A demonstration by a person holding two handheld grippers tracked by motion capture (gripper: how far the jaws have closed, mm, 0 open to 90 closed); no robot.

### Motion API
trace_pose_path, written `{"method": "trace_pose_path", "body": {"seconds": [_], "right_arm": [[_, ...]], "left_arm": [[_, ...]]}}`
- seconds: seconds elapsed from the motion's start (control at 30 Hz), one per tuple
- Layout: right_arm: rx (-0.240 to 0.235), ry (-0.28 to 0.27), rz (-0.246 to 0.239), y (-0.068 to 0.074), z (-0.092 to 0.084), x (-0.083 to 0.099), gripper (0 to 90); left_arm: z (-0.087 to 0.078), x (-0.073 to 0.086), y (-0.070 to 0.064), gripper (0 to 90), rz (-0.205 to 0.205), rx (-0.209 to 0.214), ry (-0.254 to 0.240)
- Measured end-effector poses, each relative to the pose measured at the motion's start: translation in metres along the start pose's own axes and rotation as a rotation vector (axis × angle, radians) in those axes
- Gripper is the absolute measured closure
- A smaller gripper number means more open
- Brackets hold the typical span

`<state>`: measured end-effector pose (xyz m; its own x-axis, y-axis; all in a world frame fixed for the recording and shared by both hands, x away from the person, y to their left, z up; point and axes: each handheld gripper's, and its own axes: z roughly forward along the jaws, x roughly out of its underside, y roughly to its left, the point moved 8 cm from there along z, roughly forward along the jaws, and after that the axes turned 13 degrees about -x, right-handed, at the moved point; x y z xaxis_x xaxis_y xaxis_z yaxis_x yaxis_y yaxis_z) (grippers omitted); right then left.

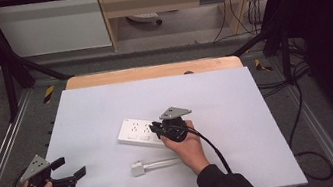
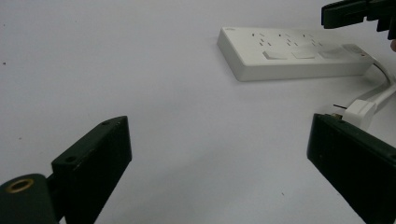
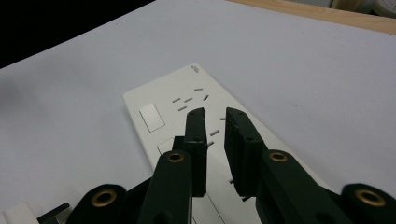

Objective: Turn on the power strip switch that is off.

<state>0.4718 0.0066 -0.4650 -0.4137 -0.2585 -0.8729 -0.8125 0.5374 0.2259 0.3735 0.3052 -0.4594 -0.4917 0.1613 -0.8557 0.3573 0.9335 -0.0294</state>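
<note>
Pale grey-white matte tabletop [image 1: 237, 107], wooden edge at the far side, sits inside a black metal frame; grey floor around it, wood-and-white cabinets behind, loose cables at right. White rectangular plastic power strip [image 1: 138, 132] lies flat near the middle, long axis diagonal: far end toward upper left, cord end toward lower right, sockets up. Its white plug [image 1: 138, 169] lies just in front on the tabletop, prongs to the left. Right tool [image 3: 215, 122] over the strip's cord end, jaws narrowed to a slim gap, gripping nothing. Left tool [image 1: 69, 170] at the near-left corner, spread wide, released.
</note>
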Motion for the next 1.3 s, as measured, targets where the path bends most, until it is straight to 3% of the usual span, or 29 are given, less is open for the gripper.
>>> {"method": "trace_pose_path", "body": {"seconds": [0.6, 1.3], "right_arm": [[-0.006, 0.005, -0.010, 0.005, 0.007, 0.005, 89.4], [-0.015, 0.050, -0.025, 0.013, 0.019, 0.016, 90.0]], "left_arm": [[0.000, 0.001, 0.000, 6.7, 0.005, 0.000, 0.003], [0.001, 0.001, 0.000, 6.7, 0.007, -0.001, 0.007]]}}
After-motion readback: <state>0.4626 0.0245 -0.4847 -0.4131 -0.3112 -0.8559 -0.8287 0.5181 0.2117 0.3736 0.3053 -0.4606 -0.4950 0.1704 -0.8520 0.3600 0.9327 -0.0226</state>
